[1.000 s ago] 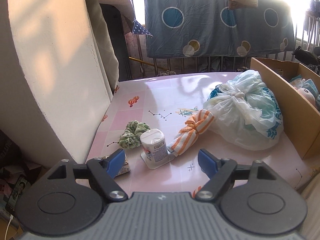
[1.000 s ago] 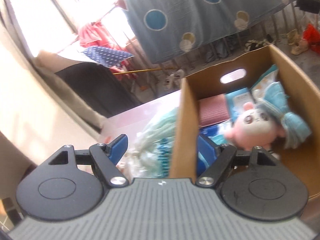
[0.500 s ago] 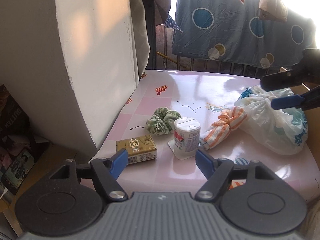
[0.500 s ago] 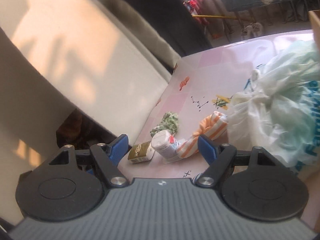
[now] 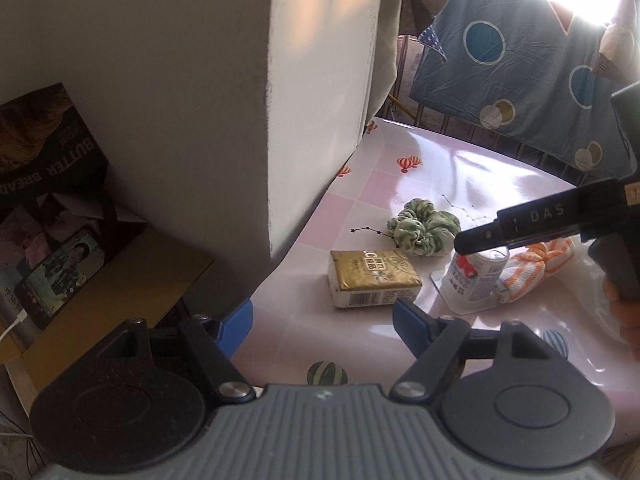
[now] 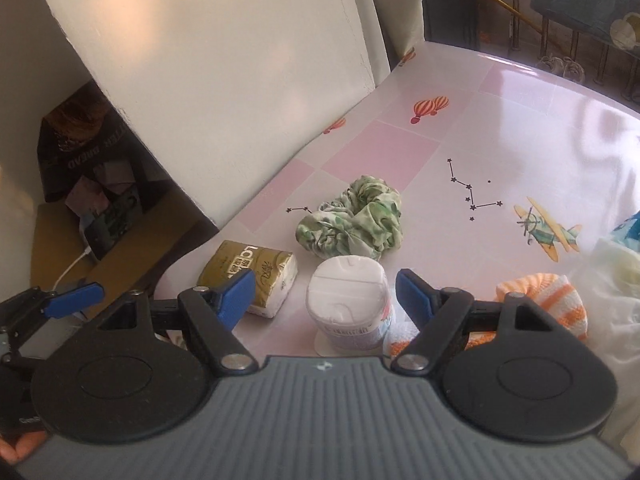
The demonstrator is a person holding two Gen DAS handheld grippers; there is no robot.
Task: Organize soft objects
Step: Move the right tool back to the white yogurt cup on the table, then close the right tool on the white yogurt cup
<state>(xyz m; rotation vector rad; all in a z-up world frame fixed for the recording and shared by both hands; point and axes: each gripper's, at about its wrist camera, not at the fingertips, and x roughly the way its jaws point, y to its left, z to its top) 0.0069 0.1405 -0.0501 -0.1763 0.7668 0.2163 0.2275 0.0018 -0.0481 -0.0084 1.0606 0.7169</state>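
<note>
Left wrist view: a dark bag [image 5: 48, 160] at the far left, standing beside the table, reads "BUTTER BREAD" in white capitals, upside down. A smartphone [image 5: 56, 276] with a lit screen leans in front of it. On the pink patterned table [image 5: 460, 172] lies a gold tissue pack [image 5: 374, 276] printed with "LC" and Chinese characters, plus a barcode on its near edge. The right gripper [image 5: 476, 240] reaches in from the right, its black finger marked "DAS", above a white wet-wipe canister [image 5: 478, 280] whose red and blue label is too small to read. A green scrunchie [image 5: 424, 226] lies just behind the tissue pack, and an orange-striped cloth [image 5: 536, 262] touches the canister's right side. The left gripper [image 5: 322, 320] has its blue-padded jaws wide and opening, gripping nothing; the tissue pack lies just ahead of its gap.

Right wrist view: the right gripper [image 6: 326, 290] hangs with jaws wide apart and empty. The wet-wipe canister [image 6: 348, 300] stands directly between and below its pads, not touched. The tissue pack [image 6: 250, 276] sits just beside the left pad, the scrunchie [image 6: 352, 218] beyond the canister, the striped cloth [image 6: 548, 300] behind the right finger. A tied white plastic bag [image 6: 616, 280] fills the right edge.
</note>
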